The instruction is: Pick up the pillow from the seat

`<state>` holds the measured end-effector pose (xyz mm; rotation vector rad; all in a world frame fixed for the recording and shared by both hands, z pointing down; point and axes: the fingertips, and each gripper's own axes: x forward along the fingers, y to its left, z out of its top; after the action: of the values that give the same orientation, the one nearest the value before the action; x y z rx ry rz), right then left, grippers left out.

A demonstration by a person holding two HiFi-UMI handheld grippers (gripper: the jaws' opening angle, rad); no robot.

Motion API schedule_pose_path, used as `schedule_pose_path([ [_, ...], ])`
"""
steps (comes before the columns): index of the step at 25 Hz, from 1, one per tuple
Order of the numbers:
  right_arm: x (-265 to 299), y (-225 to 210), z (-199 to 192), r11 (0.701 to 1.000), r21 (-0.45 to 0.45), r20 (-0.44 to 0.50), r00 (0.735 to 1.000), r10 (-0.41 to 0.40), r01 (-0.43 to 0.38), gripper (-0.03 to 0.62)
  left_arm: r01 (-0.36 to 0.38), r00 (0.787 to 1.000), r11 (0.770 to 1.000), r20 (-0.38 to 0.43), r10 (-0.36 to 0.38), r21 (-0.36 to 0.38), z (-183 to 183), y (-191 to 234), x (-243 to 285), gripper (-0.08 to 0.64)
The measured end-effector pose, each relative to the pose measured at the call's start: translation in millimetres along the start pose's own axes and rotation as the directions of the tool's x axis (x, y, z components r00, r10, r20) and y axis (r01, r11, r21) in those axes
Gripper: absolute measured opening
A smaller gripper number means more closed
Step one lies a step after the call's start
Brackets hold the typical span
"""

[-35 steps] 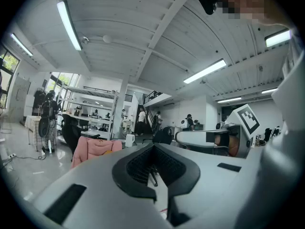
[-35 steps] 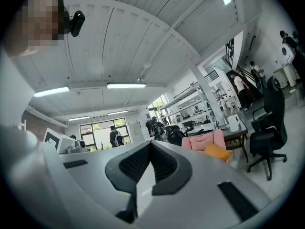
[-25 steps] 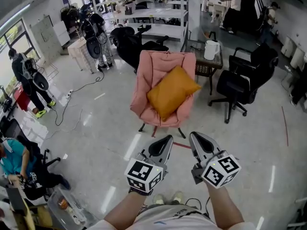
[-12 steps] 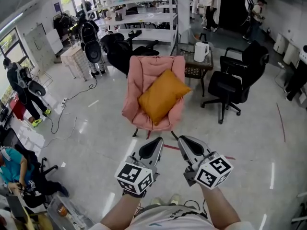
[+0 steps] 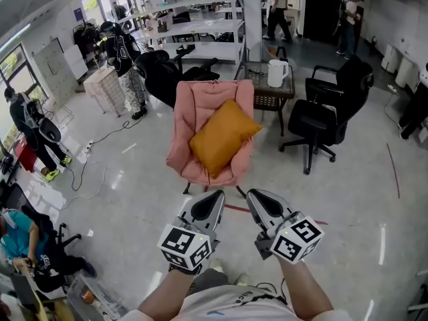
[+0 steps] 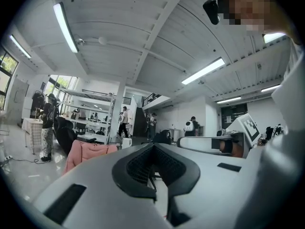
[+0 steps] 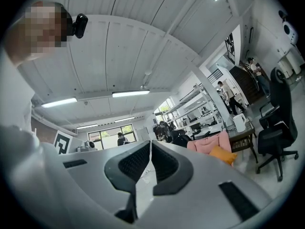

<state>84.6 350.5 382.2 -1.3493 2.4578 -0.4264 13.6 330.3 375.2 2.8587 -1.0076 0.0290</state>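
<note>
An orange pillow lies tilted on the seat of a pink armchair ahead of me on the floor. My left gripper and right gripper hover side by side in front of the chair, well short of it, both shut with nothing between the jaws. In the right gripper view the pillow and the pink armchair appear small at the right, beyond the shut right gripper. The left gripper view catches only the armchair at the left, past the shut left gripper.
A black office chair stands right of the armchair. Behind it is a small table with a white kettle. Another black chair sits behind left. People stand around; cables lie on the floor at left.
The view has moved a little closer to the armchair and shifted, so chair and pillow sit slightly left of before. Both grippers stay shut, held side by side.
</note>
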Motion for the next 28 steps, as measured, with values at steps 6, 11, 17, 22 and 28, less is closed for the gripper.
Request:
schedule_pose_path([
  [6,13,-27,-3,0.999,0.010,-0.020,0.999,-0.036,0.036,0.018,0.008,1.000,1.000,-0.002,-0.008,-0.021,-4,18,25,0.011],
  [11,52,-54,-7,0.998,0.004,-0.041,0.997,-0.058,0.058,0.018,0.014,1.000,0.999,-0.002,-0.014,-0.040,-8,59,56,0.011],
  [17,134,-90,-23,0.997,0.010,-0.087,0.994,-0.072,0.073,0.018,0.008,1.000,0.999,-0.027,-0.009,-0.035,-20,139,96,0.011],
  [22,214,-117,-30,0.998,0.016,-0.120,0.991,-0.061,0.064,0.020,0.022,0.999,0.999,-0.042,-0.024,-0.040,-19,213,136,0.011],
  [28,283,-148,-27,0.997,0.010,-0.117,0.990,-0.080,0.082,0.020,0.052,0.998,0.998,-0.043,-0.054,-0.037,-11,279,180,0.011],
])
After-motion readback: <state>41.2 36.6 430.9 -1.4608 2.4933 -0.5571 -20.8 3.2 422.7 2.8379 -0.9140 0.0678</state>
